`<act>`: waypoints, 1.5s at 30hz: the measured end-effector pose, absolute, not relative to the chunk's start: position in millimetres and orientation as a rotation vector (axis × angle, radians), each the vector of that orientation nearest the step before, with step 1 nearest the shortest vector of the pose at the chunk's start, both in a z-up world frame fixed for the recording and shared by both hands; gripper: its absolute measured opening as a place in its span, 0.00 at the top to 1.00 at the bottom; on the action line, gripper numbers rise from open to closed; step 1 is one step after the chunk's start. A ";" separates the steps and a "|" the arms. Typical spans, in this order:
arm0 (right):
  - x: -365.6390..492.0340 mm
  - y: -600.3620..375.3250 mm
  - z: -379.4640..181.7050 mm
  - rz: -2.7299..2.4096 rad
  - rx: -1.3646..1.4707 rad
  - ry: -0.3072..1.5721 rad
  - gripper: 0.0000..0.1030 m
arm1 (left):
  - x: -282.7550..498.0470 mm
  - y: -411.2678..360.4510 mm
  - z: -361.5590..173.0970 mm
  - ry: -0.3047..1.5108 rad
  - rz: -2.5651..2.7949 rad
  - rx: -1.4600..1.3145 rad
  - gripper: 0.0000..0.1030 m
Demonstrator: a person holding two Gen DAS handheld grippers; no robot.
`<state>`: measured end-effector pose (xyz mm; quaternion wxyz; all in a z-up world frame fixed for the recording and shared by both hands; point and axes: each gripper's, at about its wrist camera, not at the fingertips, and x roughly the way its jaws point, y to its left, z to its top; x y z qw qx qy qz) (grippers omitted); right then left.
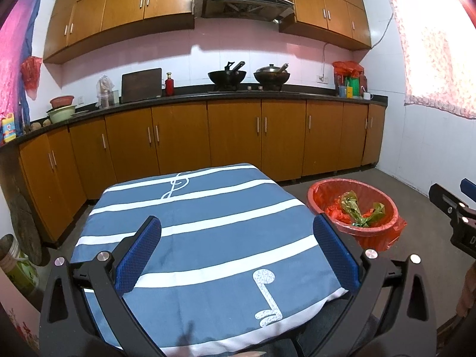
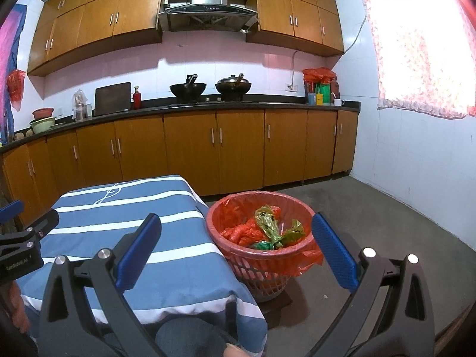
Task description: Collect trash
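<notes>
Kitchen, tiled walls, grey floor. A long run of wooden cabinets (image 1: 232,136) under a dark counter stands well beyond both grippers; wall cupboards and a steel range hood (image 2: 208,6) above. Curtained window (image 2: 416,50) on the wall to the right, blown out by light.

Directly ahead of the left gripper (image 1: 238,250): a table under a blue cloth with white stripes (image 1: 208,238) and music-note marks. Top is bare.

Red waste basket (image 2: 261,270) with a red liner, on the floor just beside the table, ahead of the right gripper (image 2: 236,251). Trash (image 2: 267,229) lies inside: crumpled green, yellow-green and red plastic bags.

Both grippers spread wide, nothing between the blue pads.

On the counter: two woks (image 1: 227,77), a cutting board (image 1: 141,84), a red bottle (image 1: 169,84), stacked basins (image 1: 62,108).

Hard to make out: each gripper's partner shows only as a cropped black edge; basket base partly hidden behind the right gripper's frame; small counter items at far right too small to identify.
</notes>
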<state>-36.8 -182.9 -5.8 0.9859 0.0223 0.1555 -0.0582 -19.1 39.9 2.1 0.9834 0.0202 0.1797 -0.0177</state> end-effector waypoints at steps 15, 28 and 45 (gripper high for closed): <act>-37.7 -190.8 -5.5 -0.133 0.067 0.311 0.04 | -22.2 37.3 -2.3 0.362 -0.047 0.036 0.02; -39.1 -192.5 -3.3 -0.138 0.071 0.308 0.04 | -22.5 37.5 -1.5 0.363 -0.050 0.034 0.02; -39.6 -192.9 -2.7 -0.139 0.070 0.307 0.04 | -22.8 37.3 -1.4 0.365 -0.050 0.034 0.02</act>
